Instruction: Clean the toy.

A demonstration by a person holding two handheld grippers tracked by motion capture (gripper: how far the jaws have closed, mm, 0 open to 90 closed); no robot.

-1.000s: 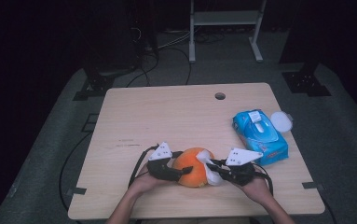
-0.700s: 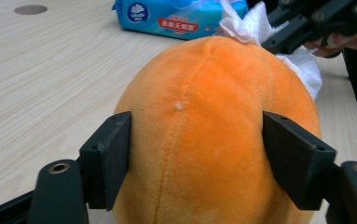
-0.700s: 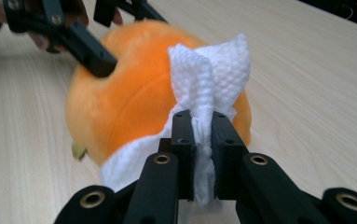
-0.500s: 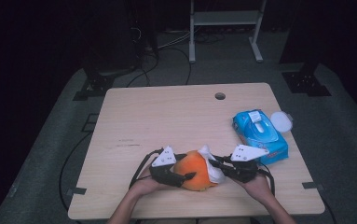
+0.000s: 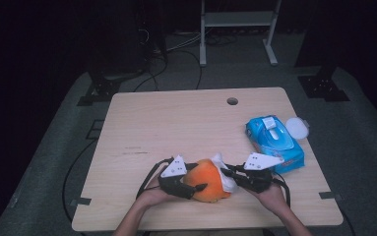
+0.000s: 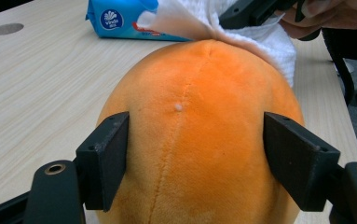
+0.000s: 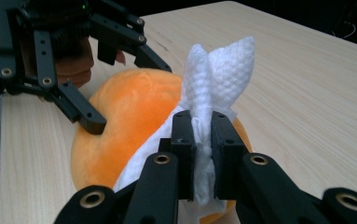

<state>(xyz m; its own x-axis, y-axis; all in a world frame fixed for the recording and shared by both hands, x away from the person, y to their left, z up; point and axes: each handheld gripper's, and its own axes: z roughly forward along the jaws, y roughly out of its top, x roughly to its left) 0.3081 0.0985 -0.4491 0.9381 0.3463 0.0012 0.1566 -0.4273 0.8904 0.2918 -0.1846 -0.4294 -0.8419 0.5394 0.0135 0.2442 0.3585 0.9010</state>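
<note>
Forearms reach in low at the table's (image 5: pixel 186 118) near edge, the left gripper (image 6: pixel 192 154) clasping the orange plush toy (image 5: pixel 206 180) there while the right gripper (image 7: pixel 202 140) pinches a white wipe (image 7: pixel 220 70) against it.

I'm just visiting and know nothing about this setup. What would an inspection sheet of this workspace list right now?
Surface: wooden table, one round hole.
Job's things: orange plush toy; white wipe lying against it.
Clutter: blue wet-wipes pack, white lid beside it.
Grippers: left gripper clamps the plush; right gripper pinches the wipe.
Cables: black cable loops from the left gripper.
Surroundings: grey floor, white stand behind.
</note>
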